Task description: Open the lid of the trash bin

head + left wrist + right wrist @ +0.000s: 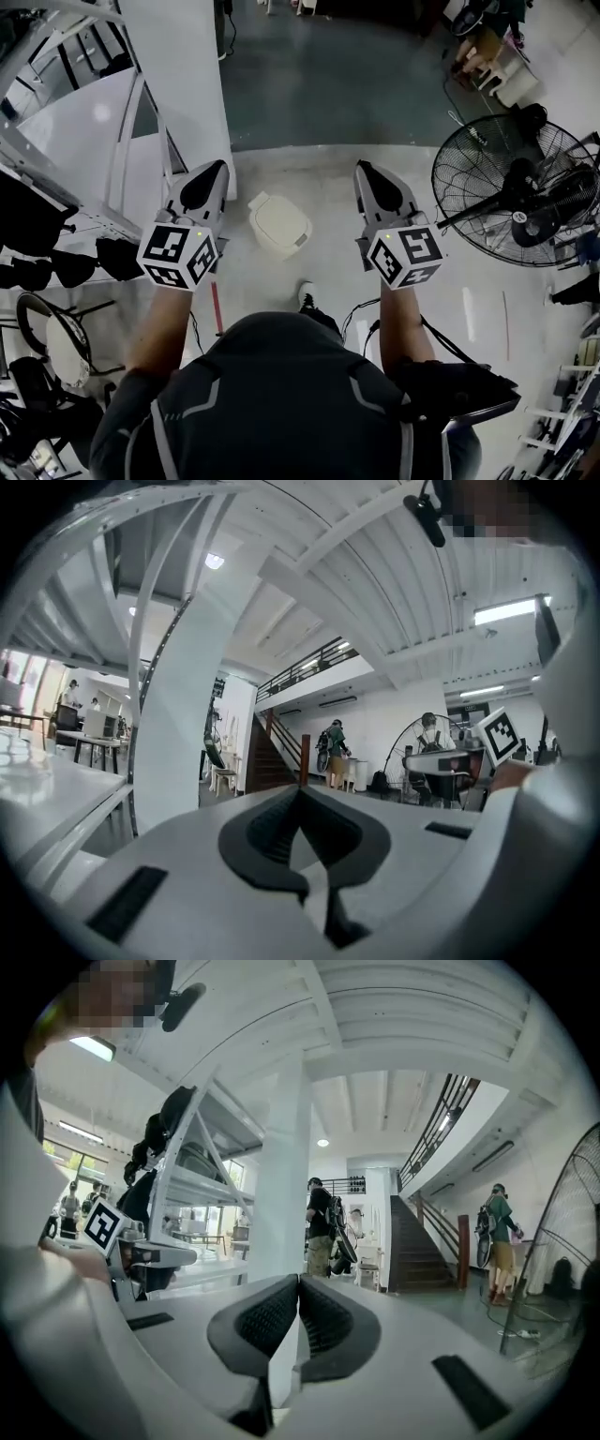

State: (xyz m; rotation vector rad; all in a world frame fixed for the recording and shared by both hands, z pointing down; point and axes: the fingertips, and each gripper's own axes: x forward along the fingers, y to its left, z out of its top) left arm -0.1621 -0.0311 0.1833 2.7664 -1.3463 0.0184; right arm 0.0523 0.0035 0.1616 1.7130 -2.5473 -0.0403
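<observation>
Trash bin (278,225) between left hand-held gripper (217,169) and right hand-held gripper (362,170), untouched

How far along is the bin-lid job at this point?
Done: nothing. The trash bin stands on the floor with its lid down. In hand: nothing. The left gripper and right gripper are raised clear of it, jaws together and empty. Left: reaching down and lifting the lid.

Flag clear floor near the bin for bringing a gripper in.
Bare pale floor lies between the trash bin and the right gripper, and there is dark floor beyond the bin. Crowded: rack and pillar left of the left gripper; fan at far right.
</observation>
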